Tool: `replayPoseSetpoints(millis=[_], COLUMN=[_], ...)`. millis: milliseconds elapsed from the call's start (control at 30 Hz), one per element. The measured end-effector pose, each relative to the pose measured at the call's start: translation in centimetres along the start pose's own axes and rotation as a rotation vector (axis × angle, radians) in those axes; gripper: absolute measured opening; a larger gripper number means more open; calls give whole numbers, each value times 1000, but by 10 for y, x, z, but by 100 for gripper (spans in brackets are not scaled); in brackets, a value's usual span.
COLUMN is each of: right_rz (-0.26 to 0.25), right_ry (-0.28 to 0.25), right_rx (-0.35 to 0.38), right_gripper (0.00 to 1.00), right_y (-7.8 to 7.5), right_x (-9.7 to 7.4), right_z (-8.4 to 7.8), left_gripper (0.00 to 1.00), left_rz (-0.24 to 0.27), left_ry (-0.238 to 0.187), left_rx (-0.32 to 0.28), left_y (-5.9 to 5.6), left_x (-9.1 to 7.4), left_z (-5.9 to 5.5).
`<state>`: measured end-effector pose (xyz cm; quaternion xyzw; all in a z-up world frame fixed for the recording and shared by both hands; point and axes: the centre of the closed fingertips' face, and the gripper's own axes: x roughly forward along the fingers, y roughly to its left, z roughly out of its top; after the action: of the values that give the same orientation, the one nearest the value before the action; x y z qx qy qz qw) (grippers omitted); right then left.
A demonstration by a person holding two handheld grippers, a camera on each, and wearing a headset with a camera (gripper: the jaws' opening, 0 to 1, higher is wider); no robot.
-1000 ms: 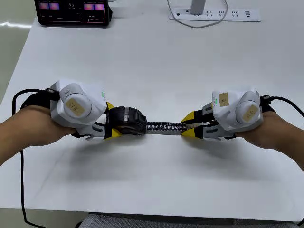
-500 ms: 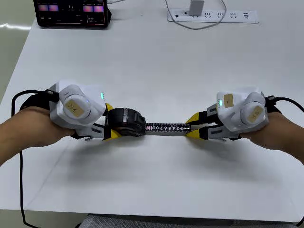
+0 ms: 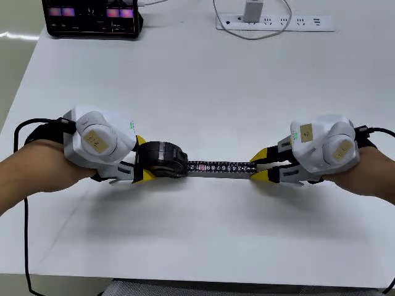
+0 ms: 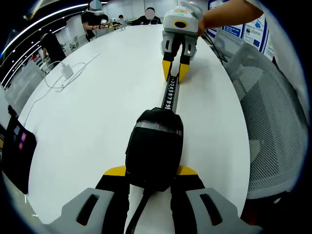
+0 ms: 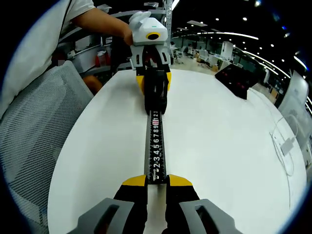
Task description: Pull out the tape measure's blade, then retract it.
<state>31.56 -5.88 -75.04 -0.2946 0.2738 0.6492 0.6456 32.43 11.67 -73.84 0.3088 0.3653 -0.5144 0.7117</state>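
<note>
Standing by the table (image 3: 203, 80), I see the tape measure (image 3: 162, 159) lying just left of the middle of the head view. Its black case is clamped between the yellow-tipped jaws of the left gripper (image 3: 144, 159). The blade (image 3: 219, 167) comes out of the case toward the right and lies flat along the table with its printed numbers facing up. Its far end is pinched between the jaws of the right gripper (image 3: 259, 165), a little right of centre.

In the right gripper view the blade rises straight from that gripper's pressed-together jaws to the case in the upper middle of the frame. In the left gripper view the case sits at the lower middle, and the blade leads up to the other gripper near the top.

To my eye the first half of the job is under way: a short run of blade is out and both grips look firm. I cannot say whether more is meant to be drawn out. The retracting is not yet done, as the blade is stretched between the two grippers rather than back inside the case.

A power strip (image 3: 274, 21) lies at the top right of the head view and a dark device with pink lights (image 3: 92, 15) at the top left, both well apart from the work
</note>
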Motion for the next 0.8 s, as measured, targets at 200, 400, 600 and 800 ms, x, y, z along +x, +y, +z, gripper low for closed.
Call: replayPoseSetpoints(millis=[200, 400, 600, 800], right_rz=[-4, -7, -8, -11], right_ry=[11, 16, 24, 29], right_rx=[3, 6, 8, 5], right_gripper=[9, 9, 9, 9], right_y=[0, -1, -1, -1], right_x=[-4, -7, -9, -12], right_z=[-5, -8, -12, -13], left_gripper=[27, 27, 27, 27], left_rz=[-1, -1, 2, 1], left_ry=[2, 1, 1, 0], left_rx=[3, 2, 4, 3], left_y=[-1, -1, -1, -1], left_x=[0, -1, -1, -1], left_z=[0, 0, 0, 1])
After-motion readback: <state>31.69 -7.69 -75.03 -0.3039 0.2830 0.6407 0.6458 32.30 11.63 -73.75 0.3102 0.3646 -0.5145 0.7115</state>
